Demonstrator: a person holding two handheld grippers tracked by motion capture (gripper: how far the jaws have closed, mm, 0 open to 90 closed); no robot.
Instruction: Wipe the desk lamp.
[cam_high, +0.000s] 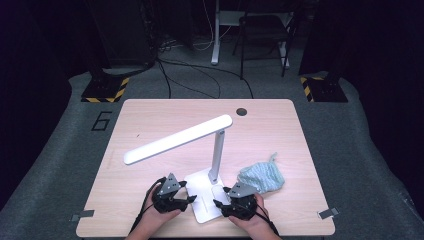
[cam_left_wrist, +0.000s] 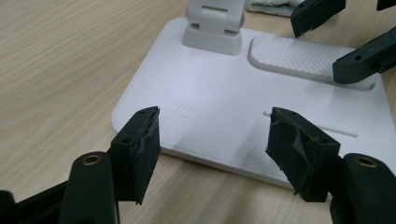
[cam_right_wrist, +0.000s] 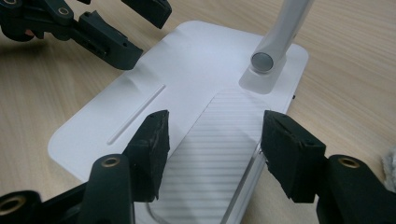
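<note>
Pale wood-grain tabletop (cam_high: 150, 120) carries everything, and nearest the person's edge two hands come up from the bottom of the high view, each wrapped around a black two-jaw gripper with a grey three-cornered plate on top. The left gripper (cam_high: 191, 199) sits at the left side of the flat white rectangular lamp base (cam_high: 202, 207), the right gripper (cam_high: 218, 202) at its right side, both pointing inward across it toward each other.

Seen from the left gripper view, the left gripper (cam_left_wrist: 215, 140) has its jaws spread apart over the near edge of the lamp base (cam_left_wrist: 224, 102), around the small power symbol (cam_left_wrist: 185, 111), with nothing pressed between the pads. The right gripper view shows the right gripper (cam_right_wrist: 215, 140) likewise released, jaws parted above the ribbed rectangular pad (cam_right_wrist: 224, 144) set into the base; no pad touches it.

Just beyond the grippers, the slim white lamp post (cam_high: 217, 150) rises from its hinge at the back of the base and tilts slightly. Its long flat white lamp head (cam_high: 177, 139) stretches away to the left, slanting down over the table.

Right of the base, near the right hand, lies a crumpled pale green cloth (cam_high: 261, 177), apart from the lamp. Farther back a dark round hole (cam_high: 241, 111) marks the tabletop. Behind the table, cables and a dark chair (cam_high: 265, 35) stand on the grey floor.
</note>
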